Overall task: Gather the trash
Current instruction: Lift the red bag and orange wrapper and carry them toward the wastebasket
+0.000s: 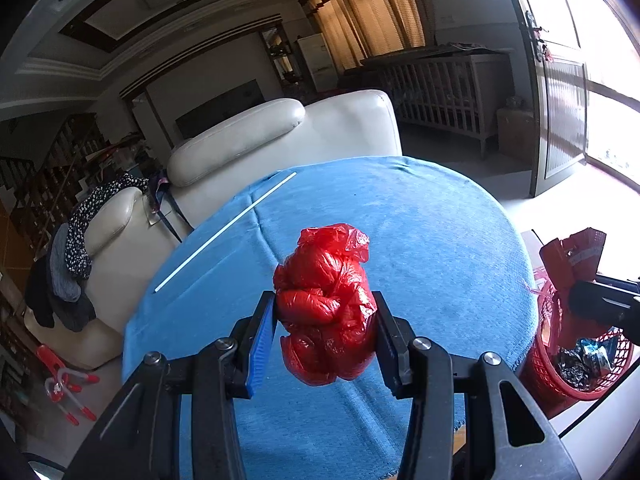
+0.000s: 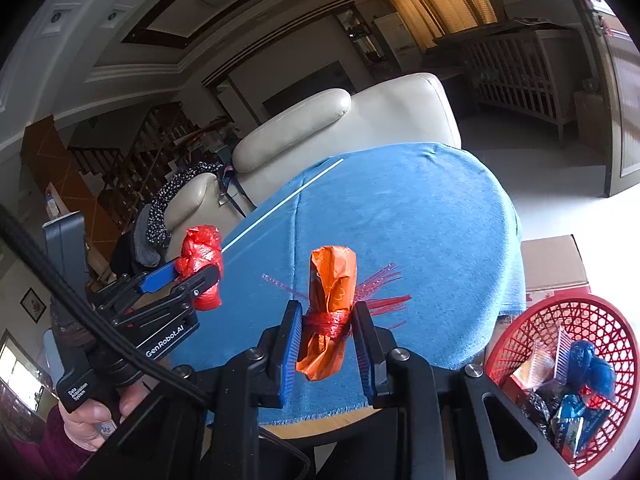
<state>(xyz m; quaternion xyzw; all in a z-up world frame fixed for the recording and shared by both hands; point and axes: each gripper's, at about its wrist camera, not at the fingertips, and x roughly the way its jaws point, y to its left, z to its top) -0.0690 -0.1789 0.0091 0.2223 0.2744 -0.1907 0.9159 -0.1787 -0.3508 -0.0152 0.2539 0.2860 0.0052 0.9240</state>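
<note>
Left tool (image 1: pixel 326 320) is clamping one crumpled red bag (image 1: pixel 326 304) above the blue-clothed counter (image 1: pixel 420 240); right tool (image 2: pixel 328 334) is pinching one orange bundle (image 2: pixel 330 312) at its red tie. Risk: slick plastic is likely slipping free, or falling beside the one red basket (image 2: pixel 532 328). One white stick (image 1: pixel 224 232) is lying on the counter

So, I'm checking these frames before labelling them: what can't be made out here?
- Red basket: left wrist view, cut by the right gripper and the fisheye edge; its contents are a jumble in the right wrist view.
- Red bag: contents hidden by knotted plastic.
- Orange bundle: contents wrapped, unseen.
- Table under the blue cloth: covered.
- Person: only a hand shows, at the right wrist view's edge.
</note>
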